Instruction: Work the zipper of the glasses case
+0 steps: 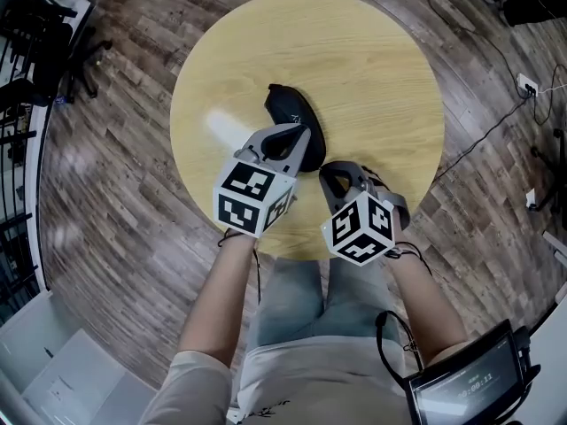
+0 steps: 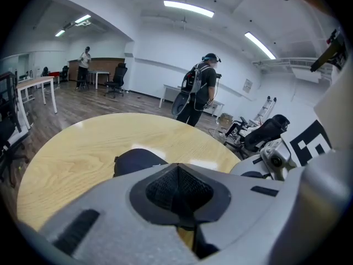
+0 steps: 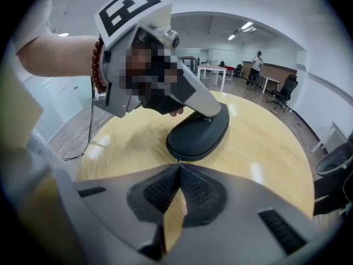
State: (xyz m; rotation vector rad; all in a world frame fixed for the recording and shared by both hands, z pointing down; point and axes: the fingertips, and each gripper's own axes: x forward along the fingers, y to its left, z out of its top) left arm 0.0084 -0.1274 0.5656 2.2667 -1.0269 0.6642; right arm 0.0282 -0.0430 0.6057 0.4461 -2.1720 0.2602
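A black zipped glasses case (image 1: 288,109) lies near the middle of the round wooden table (image 1: 372,69). My left gripper (image 1: 301,140) is shut and its tips rest on the case's top, as the right gripper view shows (image 3: 215,112). From the left gripper view the case (image 2: 135,160) shows just beyond the shut jaws (image 2: 177,167). My right gripper (image 1: 330,173) sits at the case's near end. Its jaws (image 3: 179,165) are closed at the tips, right on the small zipper pull (image 3: 178,160) at the rim of the case (image 3: 196,137).
The table's front edge (image 1: 292,257) is just under my wrists. Cables and a power strip (image 1: 527,84) lie on the wood floor at the right, black chairs (image 1: 35,51) at the left. Two people (image 2: 201,90) and desks stand far off.
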